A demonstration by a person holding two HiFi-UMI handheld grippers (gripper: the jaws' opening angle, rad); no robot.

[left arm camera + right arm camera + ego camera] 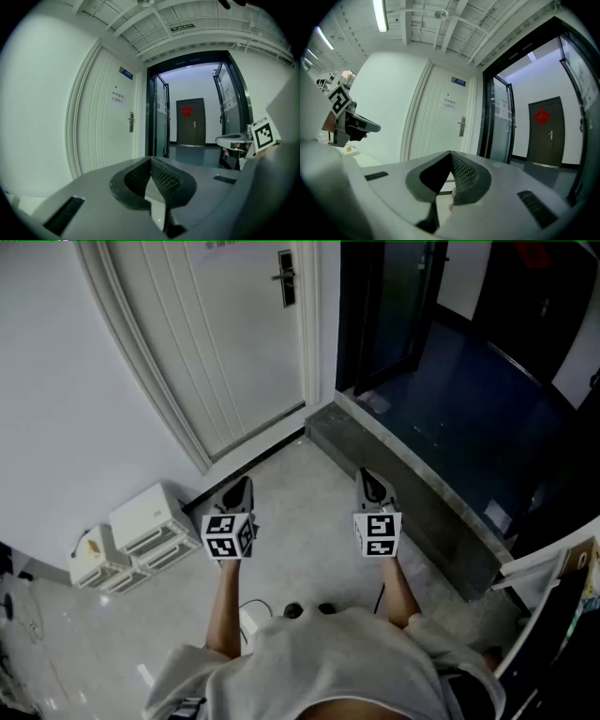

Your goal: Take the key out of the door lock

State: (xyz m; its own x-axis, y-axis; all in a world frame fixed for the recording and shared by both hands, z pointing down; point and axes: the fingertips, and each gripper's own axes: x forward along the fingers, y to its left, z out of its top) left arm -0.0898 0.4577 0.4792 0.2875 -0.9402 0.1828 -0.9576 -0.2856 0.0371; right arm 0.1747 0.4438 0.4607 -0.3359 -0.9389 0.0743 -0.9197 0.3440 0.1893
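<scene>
The white door (234,343) stands far ahead, with its dark lock plate and handle (287,277) at its right edge. The same lock plate (131,122) shows in the left gripper view, and the lock plate (461,126) again in the right gripper view. At this distance I cannot make out a key. My left gripper (238,489) and right gripper (371,482) are held side by side above the floor, both pointing at the door and well short of it. Both sets of jaws are shut with nothing between them: left gripper (151,160), right gripper (450,154).
White boxes (141,526) sit on the floor by the wall at the left. A grey stone threshold (412,488) runs along the right, before a dark glass doorway (450,352). Beyond it is a dark door with a red ornament (187,111). Cables lie near my feet.
</scene>
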